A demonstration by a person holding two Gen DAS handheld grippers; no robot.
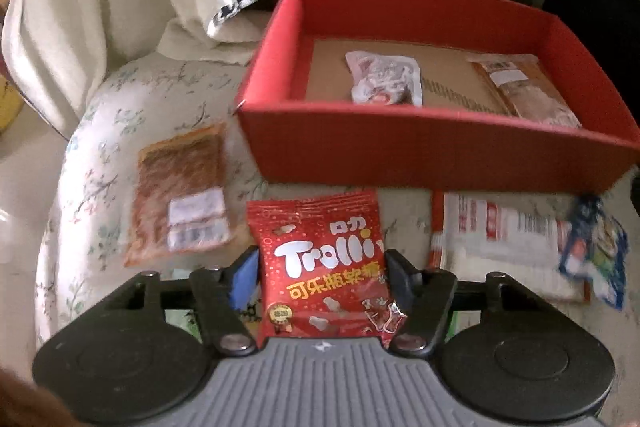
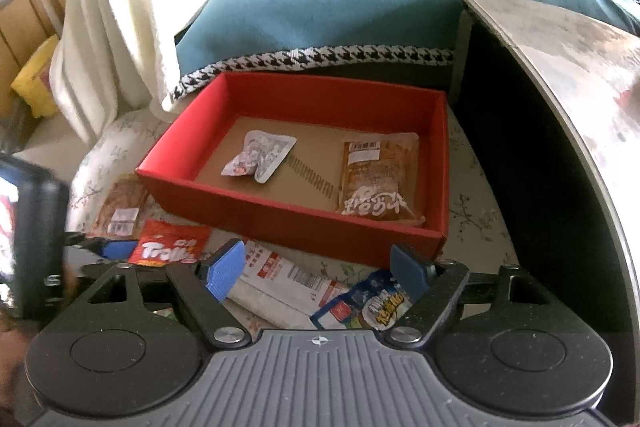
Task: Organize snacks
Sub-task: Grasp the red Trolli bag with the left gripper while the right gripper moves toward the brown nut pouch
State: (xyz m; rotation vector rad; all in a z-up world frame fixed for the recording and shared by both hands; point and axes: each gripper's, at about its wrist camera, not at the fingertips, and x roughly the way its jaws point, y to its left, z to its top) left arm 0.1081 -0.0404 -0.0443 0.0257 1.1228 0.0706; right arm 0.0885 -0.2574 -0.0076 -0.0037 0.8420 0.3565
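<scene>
**Red Trolli packet between the left jaws, right jaws spread over the blue packet**

Red foil fills the gap of the left gripper (image 1: 322, 269): the Trolli gummy packet (image 1: 320, 267) sits between its two fingers, both pads meeting the packet's edges, so the tool is clenched on it. Just ahead of those fingertips stands the red box (image 1: 420, 147) on a floral cushion (image 1: 100, 131), holding a white crumpled packet (image 1: 384, 79) and an orange-brown packet (image 1: 524, 87). Ahead and to the left of the left gripper lies a flat brown snack packet (image 1: 180, 195); to its right, a white and red packet (image 1: 504, 239).

The right gripper (image 2: 320, 267) is released, its jaws wide apart with nothing pinched. Below its right finger lies a blue snack packet (image 2: 372, 303), overlapping the white and red packet. The red box sits directly ahead of it.
</scene>
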